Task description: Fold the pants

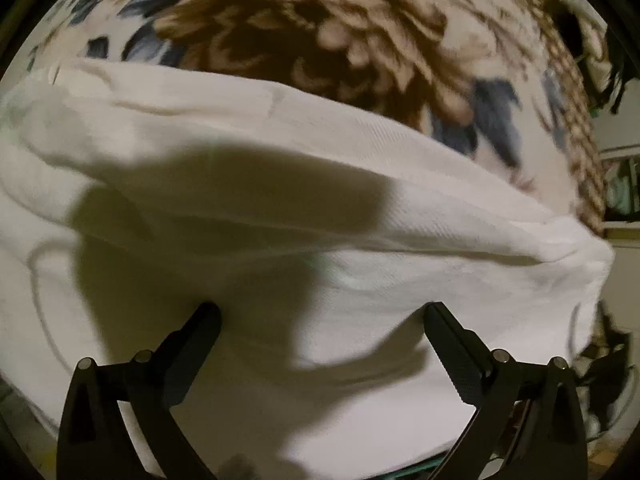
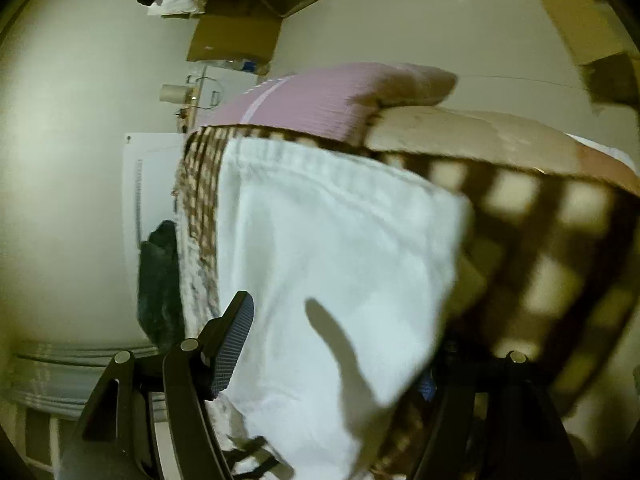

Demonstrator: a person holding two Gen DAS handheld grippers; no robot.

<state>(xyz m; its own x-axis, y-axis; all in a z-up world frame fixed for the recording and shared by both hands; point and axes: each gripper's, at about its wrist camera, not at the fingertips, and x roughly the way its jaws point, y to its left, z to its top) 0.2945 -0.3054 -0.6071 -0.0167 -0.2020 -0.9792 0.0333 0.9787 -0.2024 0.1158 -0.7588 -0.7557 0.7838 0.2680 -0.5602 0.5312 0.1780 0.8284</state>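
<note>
One pair of white pants [image 1: 280, 184] fills the centre and lower half of the left wrist view, lying on a blanket with a brown and blue floral print [image 1: 312, 28] that shows across the top of the frame. The left gripper [image 1: 322, 312] points steeply down over the cloth with its jaws spread wide and nothing between them.

In the right wrist view the pants [image 2: 340, 248] run from centre to bottom, with a stitched hem or waistband edge toward the upper middle. The right gripper [image 2: 336, 344] stands partly apart, with fabric lying between its fingers; the right finger is hidden behind the cloth, so I cannot confirm contact there. A pink ribbed pillow [image 2: 316, 100] sits at upper centre.

Judgement: the fabric looks like a woven twill, soft, limp and light, not fragile, and likely to sag and crease when lifted. The best holds appear to be the thick seamed edges and corners, pinched through all layers.
</note>
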